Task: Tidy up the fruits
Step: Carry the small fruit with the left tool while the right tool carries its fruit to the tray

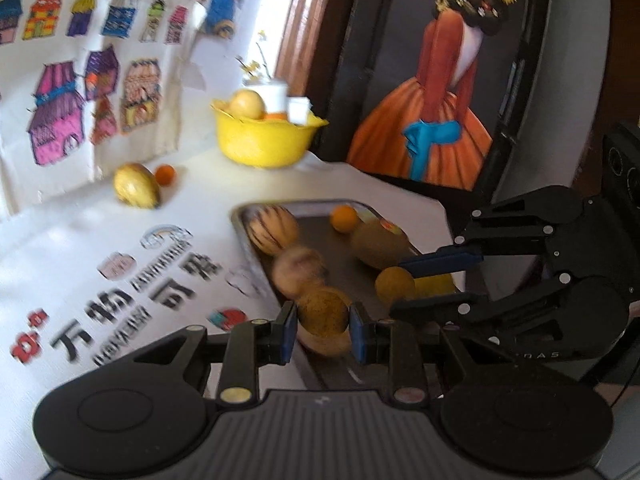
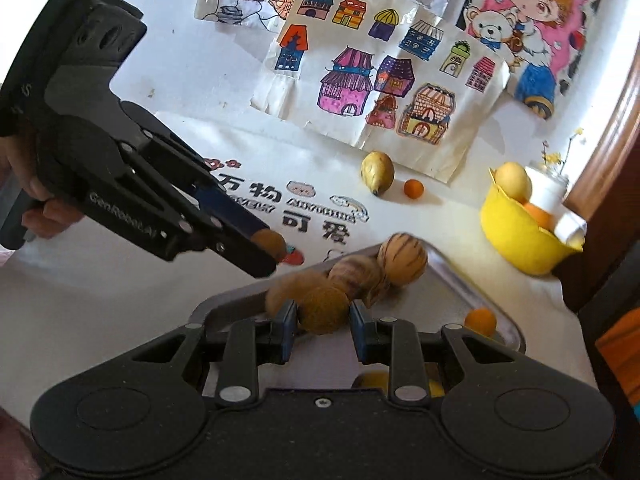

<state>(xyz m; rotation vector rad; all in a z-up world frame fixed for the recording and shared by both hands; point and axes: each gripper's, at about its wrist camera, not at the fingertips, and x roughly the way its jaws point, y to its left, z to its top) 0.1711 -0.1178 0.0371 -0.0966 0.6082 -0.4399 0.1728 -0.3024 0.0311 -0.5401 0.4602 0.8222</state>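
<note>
A metal tray holds several fruits: a striped melon, a kiwi, a small orange. My left gripper is shut on a brown speckled round fruit above the tray's near end; it also shows in the right wrist view. My right gripper is shut on a yellow-brown round fruit, seen in the left wrist view over the tray. A yellow bowl holds fruit and white cups.
A yellow-green mango and a small orange lie on the white printed tablecloth near children's drawings. A framed picture of a woman in an orange dress leans behind the tray.
</note>
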